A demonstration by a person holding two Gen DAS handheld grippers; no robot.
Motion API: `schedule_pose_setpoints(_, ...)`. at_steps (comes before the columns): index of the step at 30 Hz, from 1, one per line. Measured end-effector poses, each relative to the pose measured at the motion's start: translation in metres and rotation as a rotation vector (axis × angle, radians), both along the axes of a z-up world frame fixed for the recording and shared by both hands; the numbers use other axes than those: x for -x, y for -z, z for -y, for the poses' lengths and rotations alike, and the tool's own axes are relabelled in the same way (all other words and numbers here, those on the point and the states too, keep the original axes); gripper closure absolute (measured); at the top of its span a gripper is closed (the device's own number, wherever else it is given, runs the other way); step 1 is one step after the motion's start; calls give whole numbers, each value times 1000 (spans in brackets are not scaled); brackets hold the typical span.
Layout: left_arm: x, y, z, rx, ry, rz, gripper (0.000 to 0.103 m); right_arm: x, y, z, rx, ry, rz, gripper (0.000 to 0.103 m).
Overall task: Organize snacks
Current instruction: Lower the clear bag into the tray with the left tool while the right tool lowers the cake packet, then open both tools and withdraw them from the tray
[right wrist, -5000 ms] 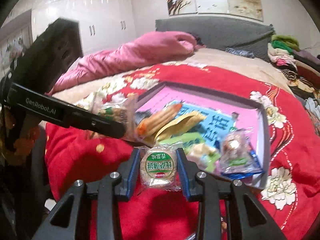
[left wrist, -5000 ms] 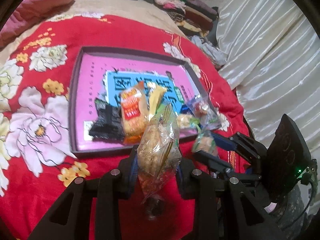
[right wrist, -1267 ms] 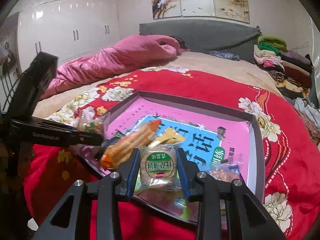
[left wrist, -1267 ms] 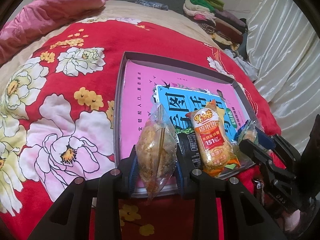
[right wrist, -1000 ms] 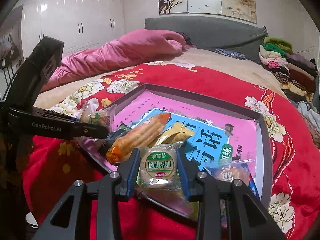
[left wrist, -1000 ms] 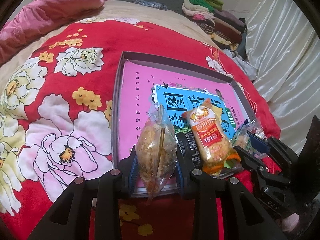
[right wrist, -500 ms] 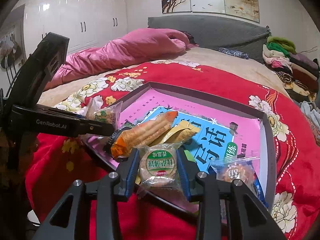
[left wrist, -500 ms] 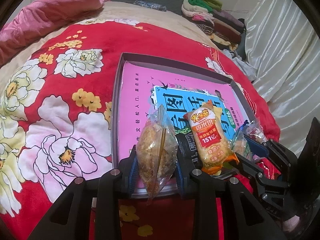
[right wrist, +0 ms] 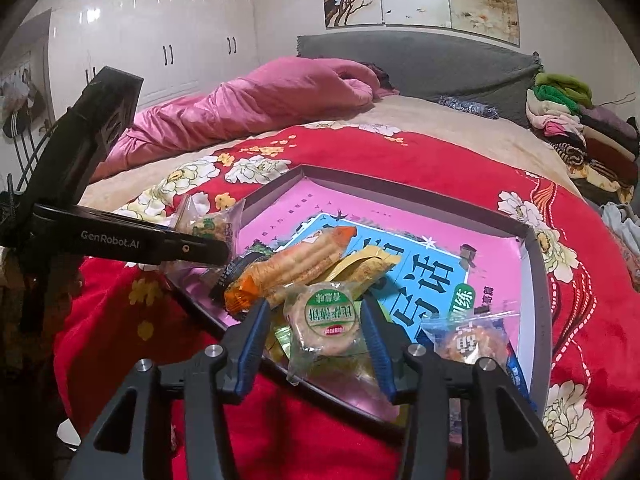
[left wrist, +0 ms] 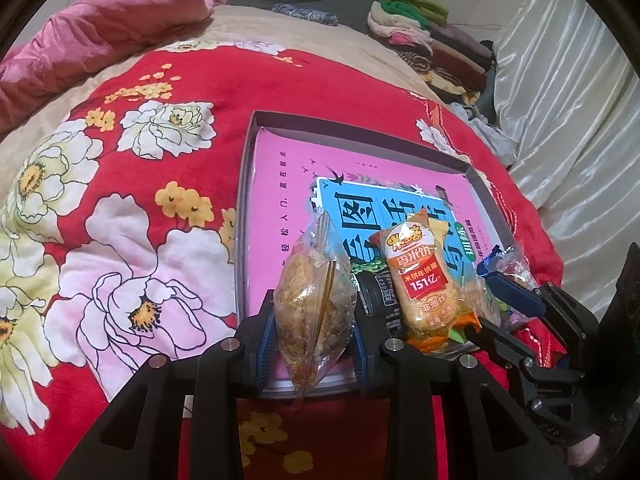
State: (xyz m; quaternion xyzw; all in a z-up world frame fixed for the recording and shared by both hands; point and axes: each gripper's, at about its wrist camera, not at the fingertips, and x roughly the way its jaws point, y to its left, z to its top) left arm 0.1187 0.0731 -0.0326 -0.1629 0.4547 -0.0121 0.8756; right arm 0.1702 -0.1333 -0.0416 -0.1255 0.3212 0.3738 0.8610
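two grippers: left gripper (left wrist: 314,332) clamps a crumb bag (left wrist: 314,304), right gripper (right wrist: 316,332) opening around round biscuit (right wrist: 326,320).

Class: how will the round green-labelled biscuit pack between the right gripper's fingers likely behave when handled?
The biscuit pack looks light, its clear crinkly wrapper probably slippery. The round biscuit inside seems stiff but likely brittle. With the right gripper opening, it will probably settle onto the tray.

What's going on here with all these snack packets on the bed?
A person with two handheld grippers is sorting snacks into a shallow box on a red floral blanket. The left gripper clamps a clear bag of brown pastry. The right gripper is opening around a round green-labelled cake packet that lies over the box's near edge.
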Motion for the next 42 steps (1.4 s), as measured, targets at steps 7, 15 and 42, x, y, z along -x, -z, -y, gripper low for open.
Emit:
schedule_pose_setpoints(7,1,-3,-2,-10,-8,10,67,0,-3,4,-8,9,9,55)
schedule_pose_setpoints(15,1,-4,-4,-32,-37,24,63,2,-5,6,-3,16,25,53)
schedule_pose_setpoints(42,8,-24,-8,-31,-50,77,40,6,-18,19,-47,62,66,43)
